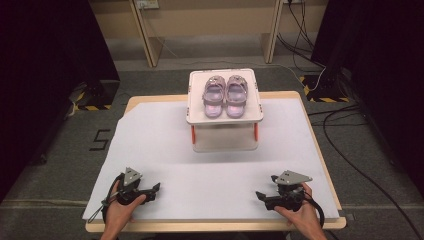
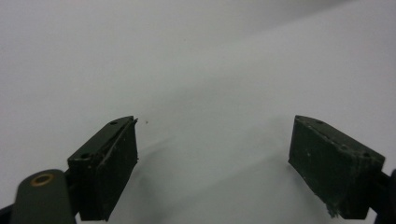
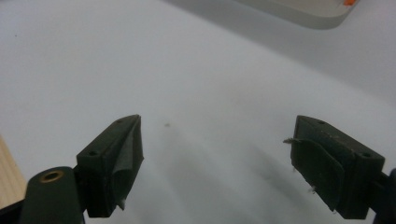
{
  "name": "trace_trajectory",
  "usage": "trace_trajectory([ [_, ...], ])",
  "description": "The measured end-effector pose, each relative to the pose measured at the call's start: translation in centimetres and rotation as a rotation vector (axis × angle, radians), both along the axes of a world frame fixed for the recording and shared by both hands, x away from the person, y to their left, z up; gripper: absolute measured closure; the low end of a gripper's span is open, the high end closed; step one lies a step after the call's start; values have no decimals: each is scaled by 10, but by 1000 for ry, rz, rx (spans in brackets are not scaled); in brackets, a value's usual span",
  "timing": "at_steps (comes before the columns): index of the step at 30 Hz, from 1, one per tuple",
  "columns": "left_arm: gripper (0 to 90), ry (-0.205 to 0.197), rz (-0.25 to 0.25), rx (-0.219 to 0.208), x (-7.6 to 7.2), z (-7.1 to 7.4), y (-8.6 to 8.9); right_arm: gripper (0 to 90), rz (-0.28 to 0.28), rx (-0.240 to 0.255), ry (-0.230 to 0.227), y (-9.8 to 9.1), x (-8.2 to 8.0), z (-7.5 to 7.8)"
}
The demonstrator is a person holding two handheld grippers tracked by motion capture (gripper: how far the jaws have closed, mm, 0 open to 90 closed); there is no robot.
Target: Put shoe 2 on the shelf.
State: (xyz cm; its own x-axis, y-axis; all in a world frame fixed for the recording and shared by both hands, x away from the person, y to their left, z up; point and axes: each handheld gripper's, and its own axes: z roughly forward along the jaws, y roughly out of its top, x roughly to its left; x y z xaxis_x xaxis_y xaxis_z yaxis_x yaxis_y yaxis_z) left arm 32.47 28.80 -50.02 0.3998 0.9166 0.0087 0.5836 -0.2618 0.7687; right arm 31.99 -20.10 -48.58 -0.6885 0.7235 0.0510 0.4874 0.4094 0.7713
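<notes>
On the far middle of the wooden-edged table (image 1: 320, 165), which is covered by a large white sheet (image 1: 165, 150), stands a white two-tier plastic rack with short orange posts (image 1: 224, 116); its upper tray carries a pair of small lilac-pink strapped sandals (image 1: 225, 96) set side by side, touching or nearly so, toes toward the near edge of the tray. In the high view, the left hand (image 1: 120, 209) enters from the bottom left and holds the left gripper (image 1: 152, 191), a black two-jaw tool with a grey three-cornered plate on top, low over the near left part of the sheet, its jaws pointing toward the table's middle. The right hand (image 1: 300, 212) holds the right gripper (image 1: 262, 196), of the same build, low over the near right part of the sheet, its jaws likewise pointing inward. The two grippers lie well apart from each other and well apart from the rack. In the left gripper view, the left gripper (image 2: 212, 163) has its two black jaws spread wide, with bare white sheet (image 2: 201, 70) between them and nothing held. In the right gripper view, the right gripper (image 3: 215, 165) also has its jaws spread wide over the sheet (image 3: 140, 60), holding nothing; a corner of the rack's lower tier with an orange post (image 3: 317, 11) shows at the upper right, and a strip of the table's wooden edge (image 3: 9, 177) at the lower left. Beyond the table lies grey floor with black cables (image 1: 350, 150) at the right.
</notes>
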Motion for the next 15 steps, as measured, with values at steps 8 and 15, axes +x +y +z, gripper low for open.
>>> trace_trajectory([
  [8, 150, 1, -2, 1, 0, 0, -1, 175, -17, -8, 0, -6, -10, -1],
  [15, 150, 1, -6, 4, 0, 0, -1, 174, -15, -4, -9, -7, -11, 0],
])
